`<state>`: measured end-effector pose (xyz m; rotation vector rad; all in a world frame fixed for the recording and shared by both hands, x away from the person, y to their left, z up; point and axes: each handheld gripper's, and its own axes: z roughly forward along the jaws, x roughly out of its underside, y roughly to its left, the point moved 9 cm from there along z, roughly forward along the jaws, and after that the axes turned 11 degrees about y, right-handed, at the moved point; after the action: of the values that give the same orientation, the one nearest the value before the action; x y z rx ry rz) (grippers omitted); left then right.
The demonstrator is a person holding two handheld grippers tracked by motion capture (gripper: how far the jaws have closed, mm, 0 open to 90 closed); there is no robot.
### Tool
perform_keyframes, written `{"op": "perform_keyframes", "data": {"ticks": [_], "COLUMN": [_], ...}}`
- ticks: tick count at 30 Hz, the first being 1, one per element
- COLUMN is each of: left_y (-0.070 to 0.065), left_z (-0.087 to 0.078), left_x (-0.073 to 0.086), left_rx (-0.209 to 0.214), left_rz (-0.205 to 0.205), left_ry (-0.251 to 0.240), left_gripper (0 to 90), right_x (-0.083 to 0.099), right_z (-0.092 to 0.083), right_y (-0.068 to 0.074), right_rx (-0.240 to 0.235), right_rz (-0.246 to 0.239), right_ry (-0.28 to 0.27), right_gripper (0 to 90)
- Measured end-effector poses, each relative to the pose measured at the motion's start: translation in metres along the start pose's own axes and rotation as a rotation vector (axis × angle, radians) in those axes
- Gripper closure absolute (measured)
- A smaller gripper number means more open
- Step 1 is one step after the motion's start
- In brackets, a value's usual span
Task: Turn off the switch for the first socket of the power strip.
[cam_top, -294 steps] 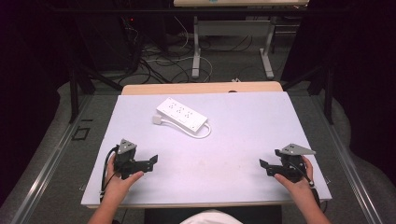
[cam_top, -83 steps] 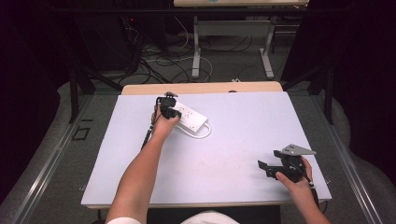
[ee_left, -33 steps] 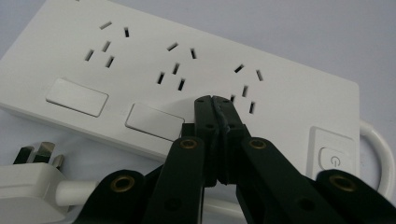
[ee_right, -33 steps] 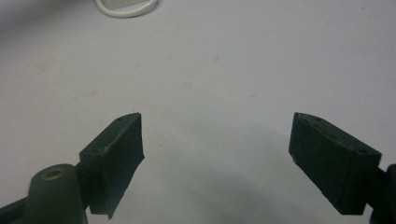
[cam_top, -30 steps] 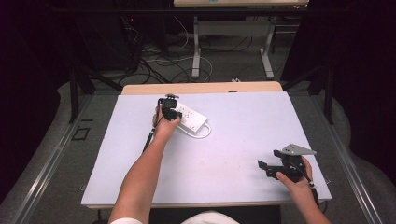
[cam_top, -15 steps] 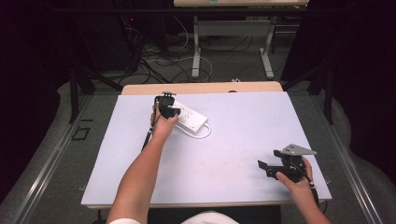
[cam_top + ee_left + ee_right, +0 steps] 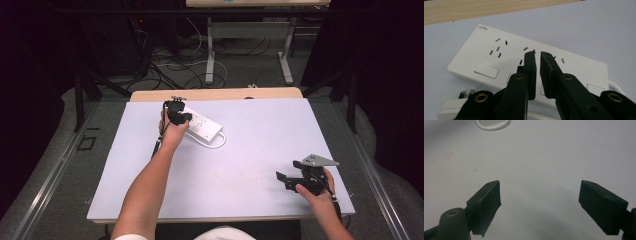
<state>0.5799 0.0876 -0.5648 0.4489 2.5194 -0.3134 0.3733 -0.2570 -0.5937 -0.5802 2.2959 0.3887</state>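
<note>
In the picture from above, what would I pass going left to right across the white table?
Left tool over the power strip's end → white power strip → its looped cable → right tool near the front right corner.

Left claw (image 7: 184, 117) reached out to power strip (image 7: 202, 126), jaws narrowed
</note>
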Motion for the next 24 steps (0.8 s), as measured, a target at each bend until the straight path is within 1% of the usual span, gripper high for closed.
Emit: {"op": "perform_keyframes", "data": {"ticks": [3, 6, 8, 12, 13, 14, 15, 16, 18, 19, 21, 22, 24], "left_y": [-0.003, -0.003, -0.004, -0.005, -0.006, -0.006, -0.007, -0.006, -0.007, -0.008, -0.008, -0.009, -0.01], "left_z": [-0.004, -0.008, -0.011, -0.016, -0.017, -0.019, -0.021, -0.022, -0.025, -0.026, -0.029, -0.029, -0.031], "left_x": [-0.002, -0.003, -0.003, -0.003, -0.003, -0.003, -0.004, -0.005, -0.005, -0.006, -0.006, -0.006, -0.005], "left_rx": [0.013, 0.018, 0.024, 0.036, 0.043, 0.042, 0.052, 0.051, 0.058, 0.063, 0.06, 0.066, 0.065], "left_rz": [-0.007, 0.002, -0.01, -0.009, -0.017, -0.011, -0.015, -0.013, -0.01, -0.018, -0.008, -0.012, 0.002], "left_ry": [-0.012, -0.022, -0.026, -0.028, -0.034, -0.033, -0.036, -0.046, -0.048, -0.058, -0.054, -0.064, -0.058], "left_gripper": [82.9, 82.0, 81.3, 78.9, 78.5, 78.1, 77.1, 76.5, 75.1, 74.3, 72.3, 71.9, 69.9], "right_x": [0.0, 0.0, 0.0, 0.0, 0.0, 0.0, 0.0, 0.0, 0.0, 0.0, 0.0, 0.0, 0.0], "right_z": [0.0, 0.0, -0.001, -0.001, -0.001, -0.001, -0.001, -0.001, -0.001, -0.001, -0.001, -0.001, -0.002], "right_y": [0.0, -0.001, -0.001, -0.001, 0.0, 0.0, 0.0, 0.0, 0.0, 0.0, 0.0, 0.0, 0.0], "right_rx": [0.001, 0.002, 0.002, 0.004, 0.003, 0.003, 0.007, 0.003, 0.003, 0.004, 0.002, 0.002, 0.005], "right_rz": [-0.004, -0.002, -0.005, -0.005, -0.003, -0.006, -0.006, -0.007, -0.007, -0.005, -0.005, -0.006, -0.002], "right_ry": [-0.001, -0.001, -0.001, -0.003, -0.002, -0.003, 0.0, -0.003, -0.003, -0.002, -0.002, -0.003, 0.003], "right_gripper": [16.9, 16.9, 16.9, 16.9, 16.9, 16.9, 16.9, 16.9, 16.9, 16.9, 16.9, 16.9, 16.9]}}
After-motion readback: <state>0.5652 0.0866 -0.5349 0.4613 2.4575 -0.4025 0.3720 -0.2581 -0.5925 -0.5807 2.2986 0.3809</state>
